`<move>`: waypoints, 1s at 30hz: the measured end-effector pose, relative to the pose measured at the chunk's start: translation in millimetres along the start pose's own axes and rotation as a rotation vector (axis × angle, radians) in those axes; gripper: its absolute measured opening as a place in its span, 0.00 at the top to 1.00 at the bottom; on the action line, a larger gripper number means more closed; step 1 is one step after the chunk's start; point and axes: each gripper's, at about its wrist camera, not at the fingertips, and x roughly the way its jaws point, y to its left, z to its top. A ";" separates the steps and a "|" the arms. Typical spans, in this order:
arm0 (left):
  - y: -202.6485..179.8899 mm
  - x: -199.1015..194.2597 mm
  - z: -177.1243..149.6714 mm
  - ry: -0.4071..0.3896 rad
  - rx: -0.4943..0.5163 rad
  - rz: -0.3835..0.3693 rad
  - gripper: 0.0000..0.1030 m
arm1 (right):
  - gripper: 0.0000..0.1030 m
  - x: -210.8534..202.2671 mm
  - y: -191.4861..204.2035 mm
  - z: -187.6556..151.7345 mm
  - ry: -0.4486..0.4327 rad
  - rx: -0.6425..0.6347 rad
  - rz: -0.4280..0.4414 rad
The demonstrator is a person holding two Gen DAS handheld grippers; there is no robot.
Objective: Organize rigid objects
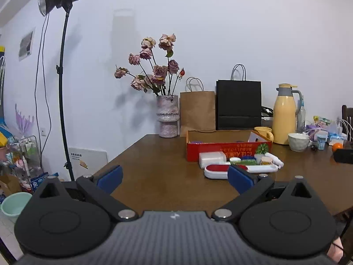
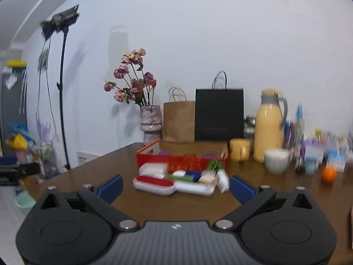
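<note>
A red open box stands on the brown table. In front of it lies a cluster of small rigid objects: a white and red lint brush, a white case, a long white case, a green item and a white tube. My left gripper is open and empty, left of and nearer than the cluster. My right gripper is open and empty, just in front of the cluster.
Behind the box stand a vase of dried roses, a brown paper bag, a black bag, a yellow mug, a yellow thermos, a white bowl and an orange. A light stand stands at left.
</note>
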 end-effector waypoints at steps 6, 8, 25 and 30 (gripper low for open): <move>-18.8 -17.1 -13.9 0.033 -0.004 -0.085 0.00 | 0.00 -21.7 19.2 -19.6 0.020 0.001 0.008; -22.8 -17.5 -13.1 0.027 0.015 -0.080 0.00 | 0.00 -21.9 21.4 -18.5 0.012 0.005 0.014; -24.8 1.7 -14.5 0.009 0.029 -0.045 0.00 | 0.00 -0.3 11.6 -32.4 -0.012 0.040 0.017; -28.0 33.7 -14.6 0.040 0.003 -0.050 0.00 | 0.00 31.8 -0.7 -36.0 0.046 0.089 0.060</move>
